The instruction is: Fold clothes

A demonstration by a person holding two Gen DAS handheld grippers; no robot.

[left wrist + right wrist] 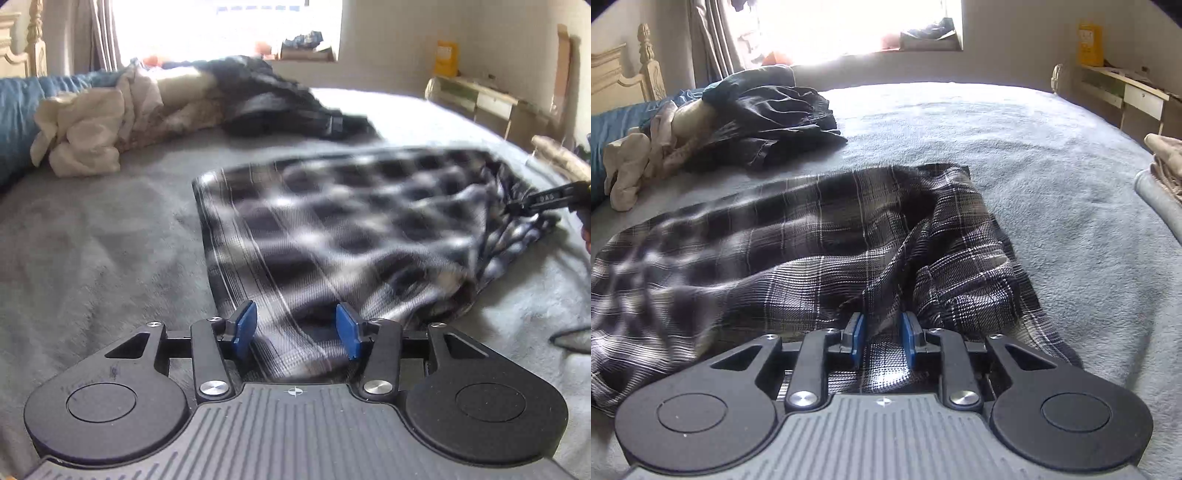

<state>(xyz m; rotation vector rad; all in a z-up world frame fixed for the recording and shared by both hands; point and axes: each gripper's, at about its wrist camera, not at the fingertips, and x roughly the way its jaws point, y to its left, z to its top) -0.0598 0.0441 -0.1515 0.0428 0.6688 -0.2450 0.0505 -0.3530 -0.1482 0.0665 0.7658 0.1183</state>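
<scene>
Grey fleece bed (1034,155): black-white plaid garment (798,236) spread ahead of both claws, long axis running between them. Left claw (297,328) apart, cloth between pads. Right claw (882,338) clamped on bunched edge.

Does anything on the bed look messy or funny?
Yes. The plaid garment is bunched and wrinkled near the right tool, not flat. Behind it, a dark garment and cream clothes lie in a crumpled, unfolded heap.
</scene>
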